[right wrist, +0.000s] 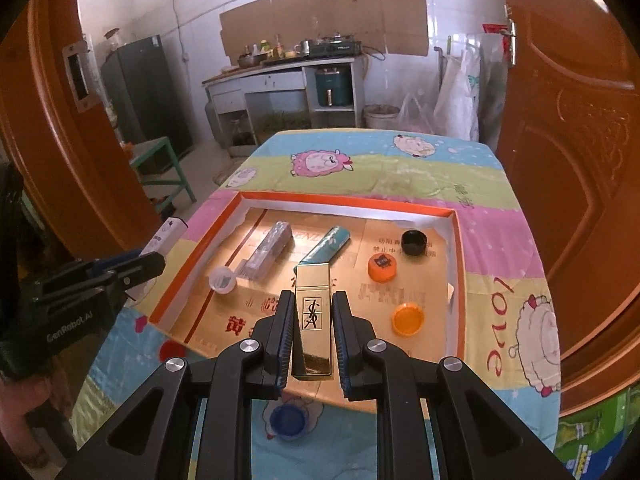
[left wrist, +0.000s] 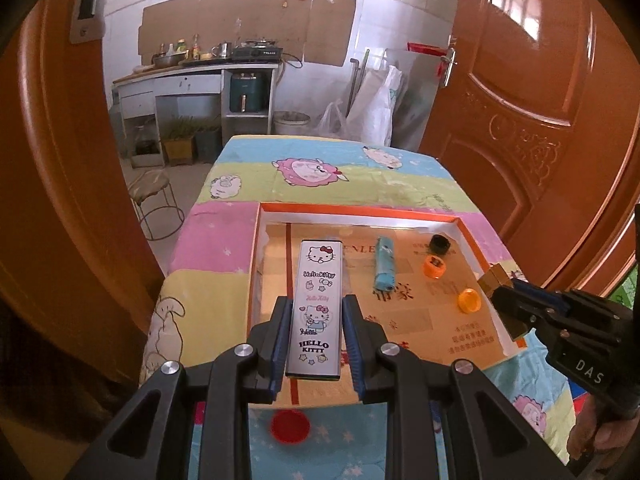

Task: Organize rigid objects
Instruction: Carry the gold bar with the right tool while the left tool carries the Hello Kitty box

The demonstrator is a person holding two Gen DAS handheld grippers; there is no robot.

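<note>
My left gripper (left wrist: 316, 312) is shut on a long white Hello Kitty box (left wrist: 318, 304) and holds it over the near left part of the orange-rimmed tray (left wrist: 360, 210). My right gripper (right wrist: 312, 308) is shut on a gold YSL box (right wrist: 313, 312) above the tray's (right wrist: 344, 202) near middle. In the tray lie a teal tube (right wrist: 330, 246), a silver box (right wrist: 270, 254), a white cap (right wrist: 222, 279), a black cap (right wrist: 414, 241) and two orange caps (right wrist: 383, 267), (right wrist: 408, 319). The right gripper also shows in the left wrist view (left wrist: 500, 288), the left gripper in the right wrist view (right wrist: 160, 256).
The tray rests on a table under a cartoon-sheep cloth (right wrist: 360, 160). A red cap (left wrist: 290, 426) and a blue cap (right wrist: 287, 421) lie on the cloth in front of the tray. Orange doors (left wrist: 520, 120) stand on both sides. A metal stool (left wrist: 154, 200) stands left of the table.
</note>
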